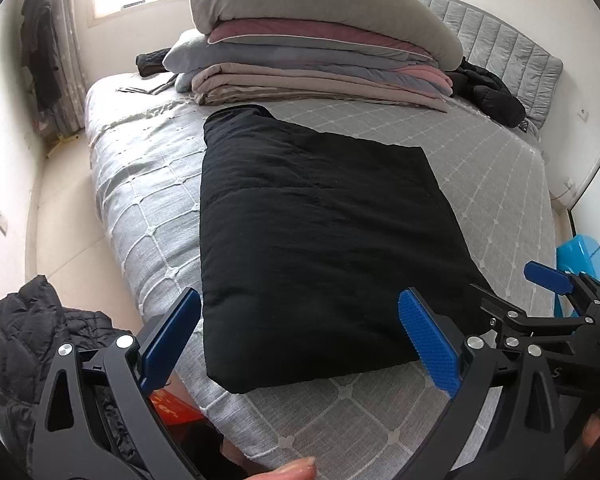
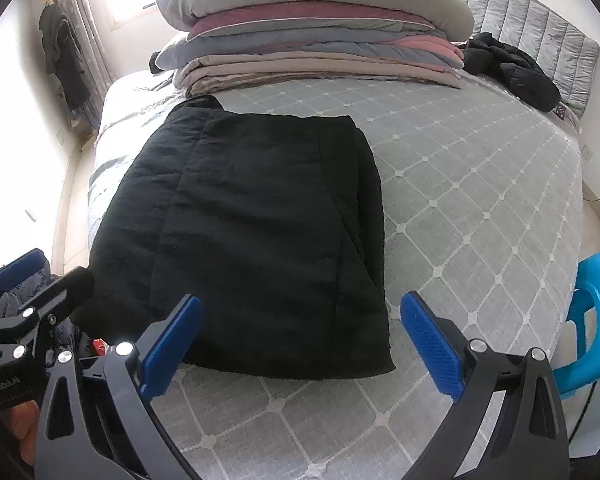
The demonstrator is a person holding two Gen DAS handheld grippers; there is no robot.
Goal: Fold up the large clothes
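A bed point(image 1: 500, 184) covered in a grey grid-patterned spread fills both wrist views, with a padded grey headboard point(image 2: 540, 16) at its far end. Against the headboard sits a tall stack of folded bedding point(image 1: 320, 52), topped by a pale bolster-like quilt over pink, grey and beige layers. Nearer the foot of the bed lies the black padded garment point(image 2: 252, 232), folded into a thick rectangle and lying flat on the spread, close to the bed's left edge. A crumpled black jacket point(image 2: 512, 68) rests beside the stack at the right, while another dark puffer jacket point(image 1: 24, 340) sits off the bed at lower left. A blue plastic stool point(image 2: 596, 312) stands by the bed's right side. The left gripper point(image 1: 300, 344) hangs above the garment's near edge, its blue-padded fingers spread wide and holding nothing; the right gripper point(image 2: 300, 348) is likewise splayed and empty, apart from the cloth.
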